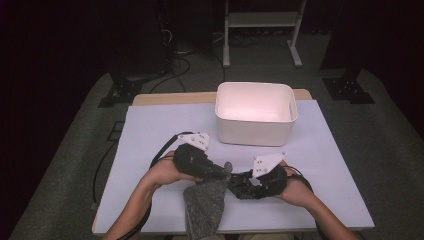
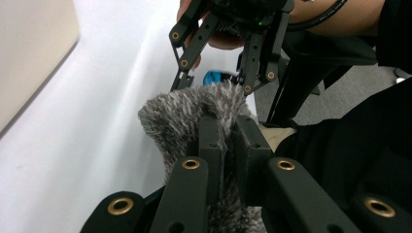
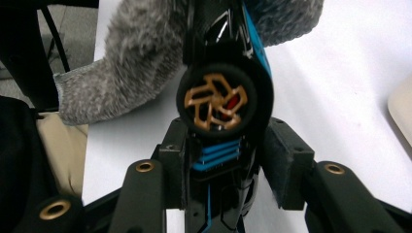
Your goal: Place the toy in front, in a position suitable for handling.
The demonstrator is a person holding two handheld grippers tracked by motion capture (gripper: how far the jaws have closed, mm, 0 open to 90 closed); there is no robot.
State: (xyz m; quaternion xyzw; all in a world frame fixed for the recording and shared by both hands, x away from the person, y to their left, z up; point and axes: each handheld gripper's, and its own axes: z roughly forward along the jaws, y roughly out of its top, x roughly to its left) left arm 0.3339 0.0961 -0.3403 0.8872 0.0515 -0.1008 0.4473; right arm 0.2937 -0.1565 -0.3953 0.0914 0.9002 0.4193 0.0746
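A grey fuzzy cloth (image 1: 205, 205) hangs over the table's near edge, and my left gripper (image 1: 225, 172) is shut on its upper end. In the left gripper view the jaws (image 2: 227, 141) pinch the cloth (image 2: 184, 116) tightly. My right gripper (image 1: 239, 186) faces it from the right, shut on a black toy car with blue trim and a gold wheel (image 3: 221, 97). The pads (image 3: 284, 160) press on the car's sides. The cloth (image 3: 131, 63) lies against the car's far end. From the left gripper view, the right gripper (image 2: 214, 87) sits just beyond the cloth, with a bit of the blue car (image 2: 214, 76) showing.
A white bin (image 1: 256, 131) stands on the pale table sheet (image 1: 150, 130) behind both grippers. Cables trail off the table's left side. A metal stand's legs (image 1: 260, 30) rise on the floor beyond the table.
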